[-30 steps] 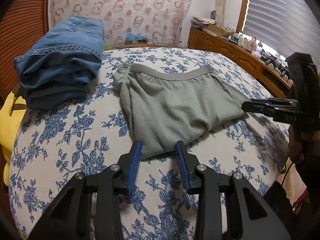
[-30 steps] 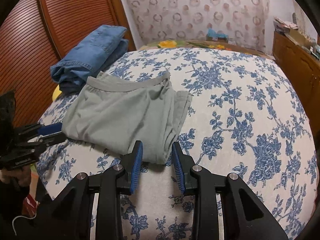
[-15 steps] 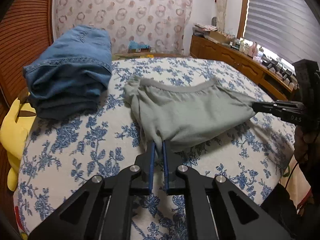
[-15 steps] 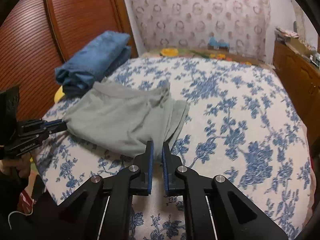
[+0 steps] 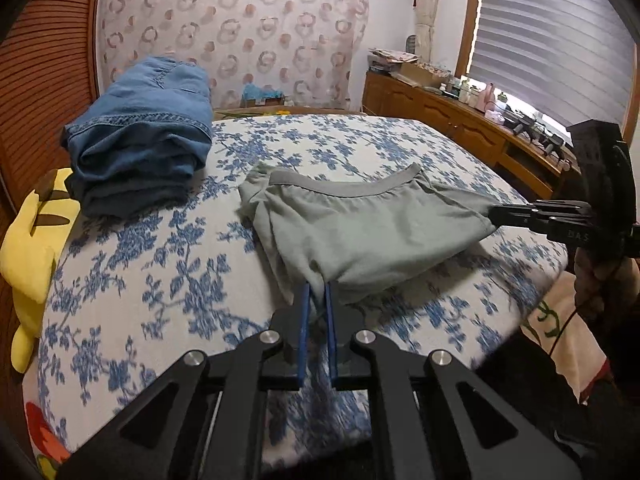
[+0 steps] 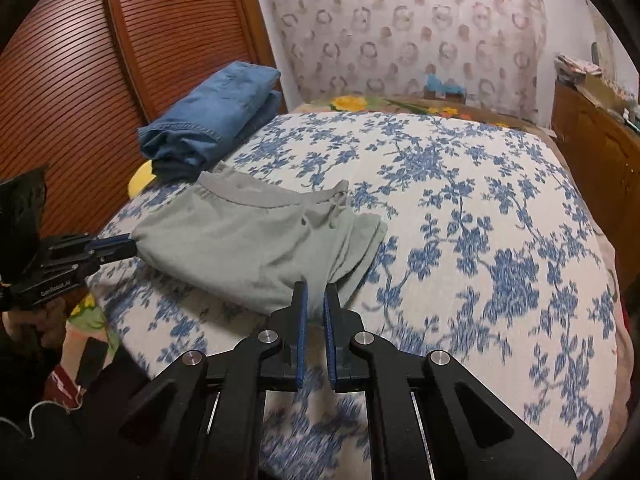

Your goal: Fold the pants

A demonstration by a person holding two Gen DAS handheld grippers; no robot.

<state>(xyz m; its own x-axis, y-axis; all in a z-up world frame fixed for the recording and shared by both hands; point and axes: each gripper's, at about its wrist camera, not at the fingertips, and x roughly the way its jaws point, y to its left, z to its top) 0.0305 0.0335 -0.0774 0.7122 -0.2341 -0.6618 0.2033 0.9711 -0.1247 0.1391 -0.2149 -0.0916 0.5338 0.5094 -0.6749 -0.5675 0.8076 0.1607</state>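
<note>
Two grippers pinch the near edge of the grey-green pants (image 5: 372, 232), one at each near corner: the left gripper (image 5: 316, 300) has its blue pads closed tight on the left corner, and the right gripper (image 6: 314, 300) has its pads closed likewise on the right corner, a thin fold of cloth between the jaws in each case. Both corners stand raised off the floral bedspread (image 6: 460, 240) while the rest of the garment lies flat, its elastic waistband (image 5: 344, 186) on the far side. The step in hand appears to be carrying the near edge over to the waistband. To do it well, both corners should probably rise together and level, keeping the held edge taut between them so that no slack sags in the middle, then travel forward and set down square on the waistband. Farther off, the folded blue jeans (image 5: 140, 140) sit close beside the waistband's left end, so the fold should stay clear of them.
</note>
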